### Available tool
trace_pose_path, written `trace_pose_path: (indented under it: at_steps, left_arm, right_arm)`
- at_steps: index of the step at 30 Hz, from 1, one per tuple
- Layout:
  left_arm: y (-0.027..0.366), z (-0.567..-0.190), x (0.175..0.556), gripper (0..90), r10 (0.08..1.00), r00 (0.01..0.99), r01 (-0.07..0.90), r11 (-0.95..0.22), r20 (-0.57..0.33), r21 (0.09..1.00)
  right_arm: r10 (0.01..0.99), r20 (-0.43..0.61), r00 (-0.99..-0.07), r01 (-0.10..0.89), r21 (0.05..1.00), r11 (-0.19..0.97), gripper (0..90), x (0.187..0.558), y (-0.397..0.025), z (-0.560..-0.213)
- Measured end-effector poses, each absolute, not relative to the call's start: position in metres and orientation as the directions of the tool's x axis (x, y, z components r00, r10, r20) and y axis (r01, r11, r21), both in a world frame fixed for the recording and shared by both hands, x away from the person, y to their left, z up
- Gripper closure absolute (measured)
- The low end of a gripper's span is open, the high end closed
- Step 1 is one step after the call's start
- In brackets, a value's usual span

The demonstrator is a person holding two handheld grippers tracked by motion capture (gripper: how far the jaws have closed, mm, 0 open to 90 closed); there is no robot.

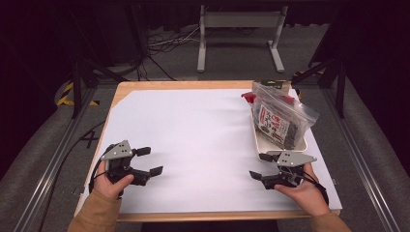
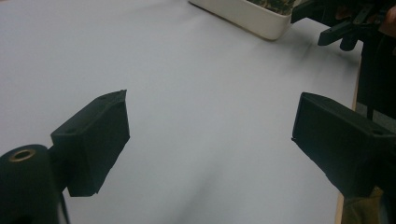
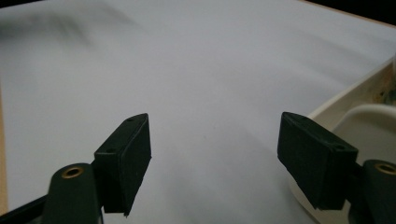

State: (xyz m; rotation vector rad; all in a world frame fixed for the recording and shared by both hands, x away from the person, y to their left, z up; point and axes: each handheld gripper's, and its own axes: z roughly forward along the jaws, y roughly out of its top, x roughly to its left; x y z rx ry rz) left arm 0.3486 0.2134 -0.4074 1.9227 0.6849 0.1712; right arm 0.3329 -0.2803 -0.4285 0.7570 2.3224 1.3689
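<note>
Black blocky tongs (image 3: 215, 158), crinkled clear bag (image 1: 283, 116)

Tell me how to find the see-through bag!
Look at the white sheet covering the wooden table. At its far right edge sits a cream tray. The bag stands in it: clear plastic, with dark, red and white packets inside.
</note>
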Motion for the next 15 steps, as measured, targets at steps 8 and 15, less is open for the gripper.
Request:
trace_pose_path:
  at_steps: [8,15]
  left_arm:
    - [0.2136,-0.4130,0.3496,11.4,0.548,0.817,0.398,-0.309,-0.181,0.864]
    - [0.2148,-0.4145,0.3501,6.8,0.556,0.815,0.392,-0.324,-0.162,0.861]
  right_arm:
    - [0.619,-0.004,-0.785,0.316,0.857,0.407,26.0,0.3345,-0.2768,-0.4375]
    - [0.605,0.002,-0.796,0.300,0.870,0.392,24.9,0.3329,-0.2770,-0.4359]
